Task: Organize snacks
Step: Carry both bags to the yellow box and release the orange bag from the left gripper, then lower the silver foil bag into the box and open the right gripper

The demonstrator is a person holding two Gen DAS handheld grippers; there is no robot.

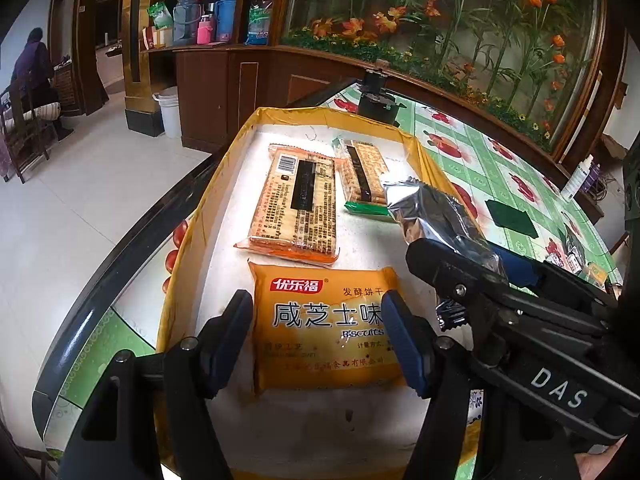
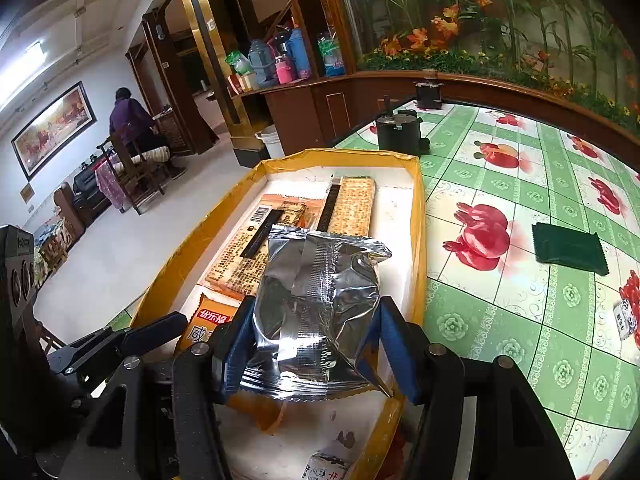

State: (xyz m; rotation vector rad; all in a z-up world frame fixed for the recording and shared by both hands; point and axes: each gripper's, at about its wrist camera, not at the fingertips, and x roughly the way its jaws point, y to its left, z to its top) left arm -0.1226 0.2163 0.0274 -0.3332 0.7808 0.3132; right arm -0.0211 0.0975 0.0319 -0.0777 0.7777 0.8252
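1. While the right gripper (image 2: 316, 344) clamps a silver packet (image 2: 316, 304) between its blue pads, it hangs over the tray's (image 2: 420, 216) right side.
2. Judgement: lower it onto bare tray floor beside the orange pack (image 1: 324, 320), clear of the rim, then release.
3. Left gripper (image 1: 320, 344) hovers half-wide astride that pack, pads apart from it.
4. Two cracker packs (image 1: 298, 208) lie farther back.
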